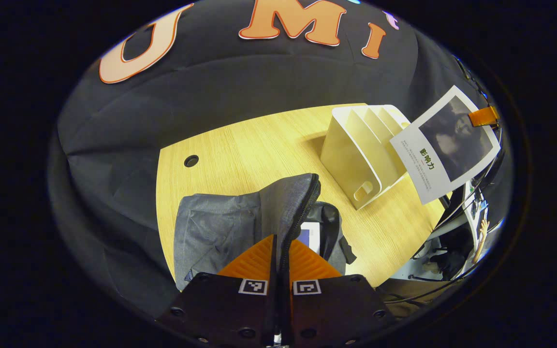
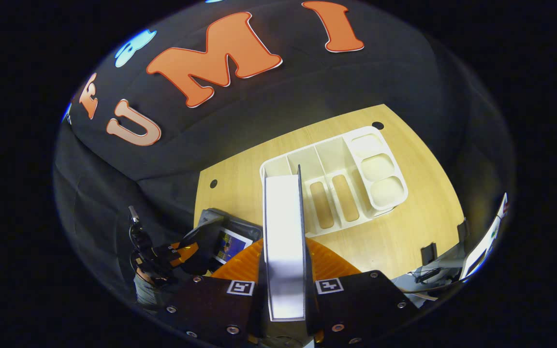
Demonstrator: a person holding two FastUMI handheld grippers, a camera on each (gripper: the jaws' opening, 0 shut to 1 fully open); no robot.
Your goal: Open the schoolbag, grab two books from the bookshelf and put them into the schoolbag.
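Book (image 2: 284, 241), clamped edge-on between the right gripper (image 2: 285, 270) fingers, long axis forward, is held right of the schoolbag (image 1: 240, 217) mouth, pinched open by the left gripper (image 1: 278, 263).

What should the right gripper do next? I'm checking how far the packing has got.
Probably carry the book clamped in the right gripper over to the schoolbag and lower it in. The left gripper pinches the zipper edge, holding the bag open; one book lies inside, and the bookshelf looks empty.
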